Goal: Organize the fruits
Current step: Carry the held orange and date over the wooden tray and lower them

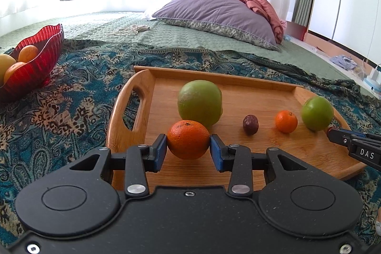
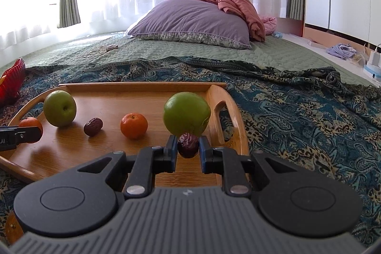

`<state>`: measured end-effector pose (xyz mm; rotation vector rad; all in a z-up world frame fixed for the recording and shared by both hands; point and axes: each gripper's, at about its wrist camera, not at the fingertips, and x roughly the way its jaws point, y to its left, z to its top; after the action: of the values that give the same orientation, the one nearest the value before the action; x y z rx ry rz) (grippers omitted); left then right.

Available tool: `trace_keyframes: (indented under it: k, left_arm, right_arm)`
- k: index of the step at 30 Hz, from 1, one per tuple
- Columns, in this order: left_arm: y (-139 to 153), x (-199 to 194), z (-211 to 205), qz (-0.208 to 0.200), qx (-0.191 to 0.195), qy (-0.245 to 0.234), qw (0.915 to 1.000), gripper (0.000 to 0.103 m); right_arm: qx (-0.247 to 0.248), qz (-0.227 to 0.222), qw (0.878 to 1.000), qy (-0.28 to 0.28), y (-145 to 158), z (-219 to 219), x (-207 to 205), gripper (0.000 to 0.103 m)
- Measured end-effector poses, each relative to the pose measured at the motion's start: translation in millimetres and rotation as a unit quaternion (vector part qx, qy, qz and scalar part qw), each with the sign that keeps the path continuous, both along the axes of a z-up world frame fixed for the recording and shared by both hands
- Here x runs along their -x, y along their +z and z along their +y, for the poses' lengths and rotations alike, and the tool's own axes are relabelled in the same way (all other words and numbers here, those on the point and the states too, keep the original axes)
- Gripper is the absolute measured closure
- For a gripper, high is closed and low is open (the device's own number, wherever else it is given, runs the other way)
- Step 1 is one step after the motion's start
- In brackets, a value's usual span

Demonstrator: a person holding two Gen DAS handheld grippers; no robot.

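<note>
On tray, lower centre of left view: orange [image 1: 188,142], pressed between both blue pads of the left gripper [image 1: 188,146].
Right gripper [image 2: 188,148]: closed narrow on a dark red date [image 2: 188,145], lower centre of right view.
Wooden tray [image 1: 147,82]: carries large green apple [image 1: 199,101], second date [image 1: 250,124], small mandarin [image 1: 286,121], smaller green apple [image 1: 317,112].
Red bowl [image 1: 40,56]: far left of left view, on the patterned blanket [image 1: 78,87], well apart from the tray, already with some orange and yellow fruits.
Progress: I judge it partly done; two fruits gripped, four waiting.
</note>
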<state>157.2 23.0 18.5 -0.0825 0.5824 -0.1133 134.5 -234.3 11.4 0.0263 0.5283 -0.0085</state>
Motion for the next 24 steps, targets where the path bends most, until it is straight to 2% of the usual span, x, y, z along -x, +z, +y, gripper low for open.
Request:
trace_keyframes:
  k: [24]
  left_arm:
    - [-6.3,-11.5,-7.0,-0.003,-0.016,-0.005,0.9999,0.066]
  right_arm:
    - [-0.005,0.012,1.000,0.004,-5.2,3.1,-4.8,0.080]
